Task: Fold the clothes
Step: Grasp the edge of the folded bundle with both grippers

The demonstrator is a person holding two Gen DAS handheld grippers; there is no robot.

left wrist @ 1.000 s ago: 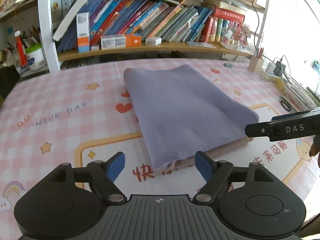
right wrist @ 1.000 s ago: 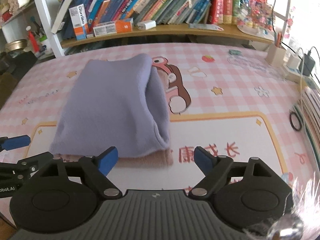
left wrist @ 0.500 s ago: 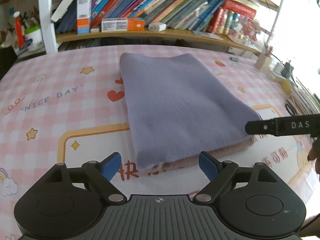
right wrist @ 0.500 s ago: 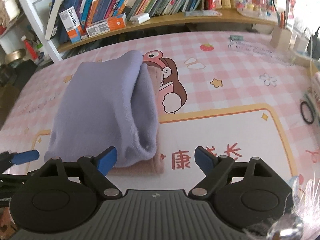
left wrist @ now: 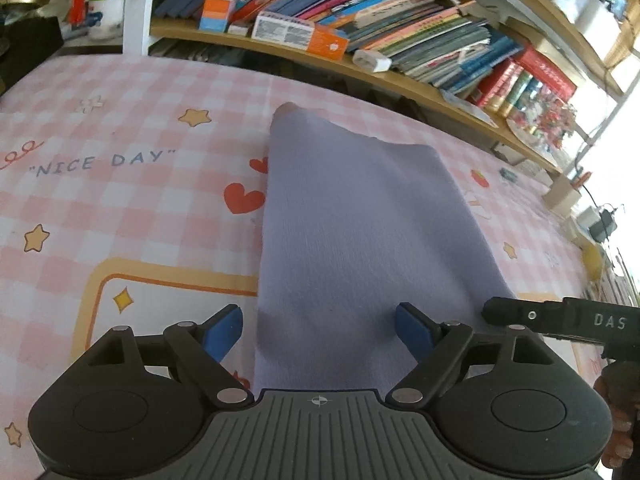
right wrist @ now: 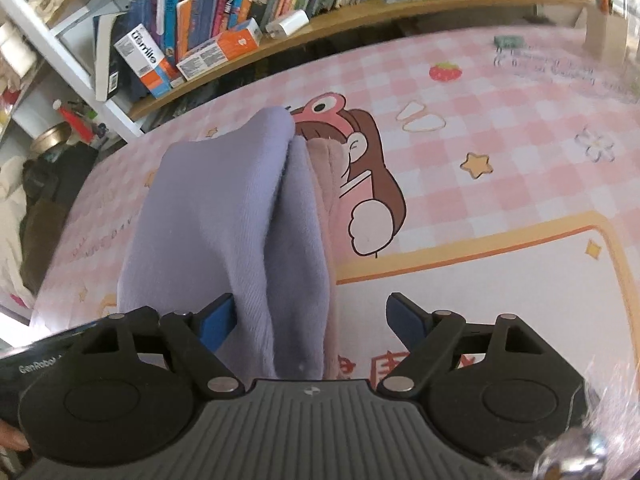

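Note:
A folded lavender garment point(left wrist: 360, 224) lies on the pink checked tablecloth, its long side running away from me. My left gripper point(left wrist: 319, 330) is open, its blue fingertips point(left wrist: 224, 330) straddling the near left corner of the cloth. My right gripper point(right wrist: 310, 322) is open too, over the near right edge of the garment point(right wrist: 224, 208), where stacked layers and a pinkish-beige lining point(right wrist: 326, 184) show. The right gripper's black body point(left wrist: 560, 320) pokes in at the right of the left wrist view. Nothing is pinched in either one.
A wooden bookshelf point(left wrist: 360, 68) full of books and small boxes runs along the table's far edge. A white shelf post point(right wrist: 80, 76) stands at the back left. Cables and chargers point(left wrist: 600, 228) lie at the far right. A hand point(left wrist: 618, 420) shows at the right edge.
Both grippers moved forward and down over the garment's near edge, so the cloth now lies between their open fingers. The garment itself has not visibly shifted.

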